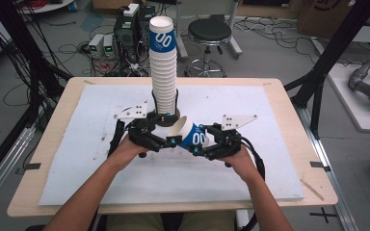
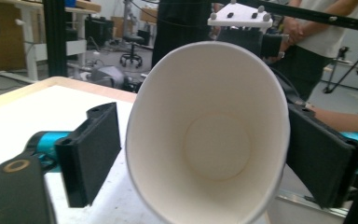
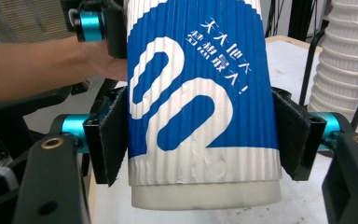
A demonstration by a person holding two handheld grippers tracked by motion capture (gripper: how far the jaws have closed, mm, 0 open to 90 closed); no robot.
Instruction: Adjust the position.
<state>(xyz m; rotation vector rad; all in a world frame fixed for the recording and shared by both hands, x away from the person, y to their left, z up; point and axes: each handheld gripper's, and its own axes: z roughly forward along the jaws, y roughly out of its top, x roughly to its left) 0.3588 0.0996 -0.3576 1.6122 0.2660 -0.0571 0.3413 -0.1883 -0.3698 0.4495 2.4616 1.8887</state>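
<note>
Here both forearms come in from the near edge of the surface (image 1: 270, 144) and converge at its middle, hands curled around the gripper bodies with the knuckles up. The right gripper (image 1: 198, 140) points inward toward the left, and its fingers (image 3: 109, 140) are clamped on a single paper cup (image 1: 189, 134), one pad on each side of the blue ribbed sleeve; in the right gripper view the cup (image 3: 200, 102) sits between the pads with its white base toward the camera. The cup is held off the surface, lying roughly level, its open mouth turned toward the left gripper (image 1: 171, 139).

The left gripper points inward toward the right, meeting the cup at its rim. In the left gripper view the cup's mouth (image 2: 209, 135) sits between the two black fingers (image 2: 93, 154): the one on the right of that view lies against the cup wall, while the one on the left stands just clear of the rim, so the fingers are apart and not yet pressing on both sides.

Just behind the two grippers, a tall stack of cups (image 1: 164, 67) stands upright in a dark holder (image 1: 166, 118) near the middle of the surface, leaning slightly, with a blue-sleeved cup on top. In the right gripper view the stack (image 3: 349, 65) rises at the right edge, close beside the held cup but apart from it.
</note>
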